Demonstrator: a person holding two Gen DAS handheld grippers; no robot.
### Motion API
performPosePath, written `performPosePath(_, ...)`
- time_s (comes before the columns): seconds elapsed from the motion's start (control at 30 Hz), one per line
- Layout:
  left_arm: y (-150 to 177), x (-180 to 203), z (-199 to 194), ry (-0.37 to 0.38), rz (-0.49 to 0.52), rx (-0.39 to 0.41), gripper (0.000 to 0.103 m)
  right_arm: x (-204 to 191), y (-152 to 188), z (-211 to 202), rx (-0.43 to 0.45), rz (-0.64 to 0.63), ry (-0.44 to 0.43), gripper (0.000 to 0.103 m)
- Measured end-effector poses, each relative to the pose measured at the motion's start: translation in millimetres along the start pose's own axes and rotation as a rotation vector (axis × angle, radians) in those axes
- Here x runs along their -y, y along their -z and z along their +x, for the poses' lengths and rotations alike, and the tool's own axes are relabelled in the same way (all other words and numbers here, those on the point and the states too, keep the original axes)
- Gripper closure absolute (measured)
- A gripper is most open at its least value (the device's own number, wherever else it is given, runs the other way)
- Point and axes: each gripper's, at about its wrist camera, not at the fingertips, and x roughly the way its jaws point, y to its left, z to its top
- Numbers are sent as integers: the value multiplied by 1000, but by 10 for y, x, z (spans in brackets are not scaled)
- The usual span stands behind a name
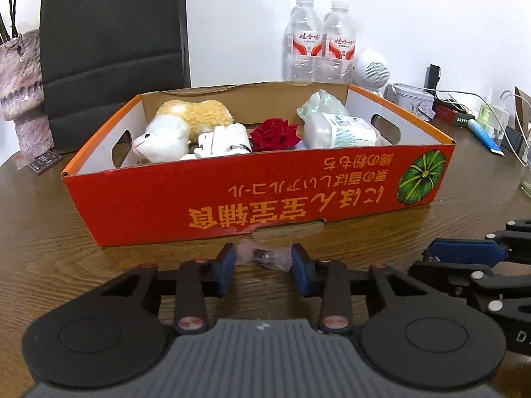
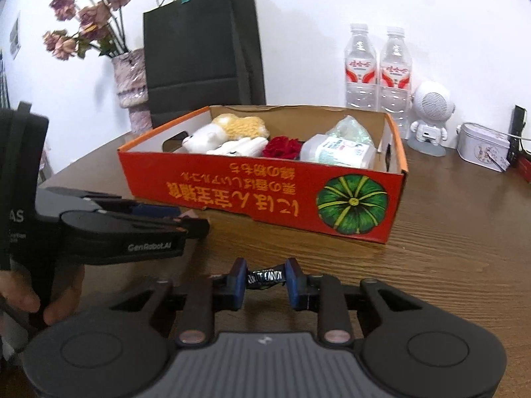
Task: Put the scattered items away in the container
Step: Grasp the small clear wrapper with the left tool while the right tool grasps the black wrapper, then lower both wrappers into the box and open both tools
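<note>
On the brown wood-grain table (image 1: 49,232), just short of the near wall of the shallow red-and-orange cardboard box (image 1: 252,195), we have both tools closed on something small. Our left gripper (image 1: 264,258) is clamped on a crinkly clear-wrapped sweet with a dark centre (image 1: 265,257), its blue pads pressing either end of the wrapper; whether it is clear of the tabletop we cannot tell. Our right gripper (image 2: 265,277) is clenched on a black wrapped candy with white lettering (image 2: 265,275), held between its blue pads above the wood. We judge the tidying to be near its end: the box already holds one white-and-tan plush animal (image 1: 179,126), one white plastic gadget (image 1: 222,141), one red rose bloom (image 1: 274,134), one white labelled packet (image 1: 341,131) and one pale green crumpled bag (image 1: 320,104), five things in all. What remains, as far as we can see, is to carry the two held sweets over the near wall and let them go inside. No other loose item lies on the wood in front of the box. Behind it stand two clear water bottles (image 1: 318,43), one white astronaut-shaped speaker (image 2: 429,116), one white oval tin (image 2: 483,147), one black paper bag (image 2: 202,49) and one pink vase of dried flowers (image 2: 131,76), which we take for fixtures, not clutter.
</note>
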Motion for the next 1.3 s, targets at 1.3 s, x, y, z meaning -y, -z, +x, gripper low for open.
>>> performPosePath(1.3,-1177,-1056,570,-75,-100,-70,42,720,-1882,1778,-143,69,104,68)
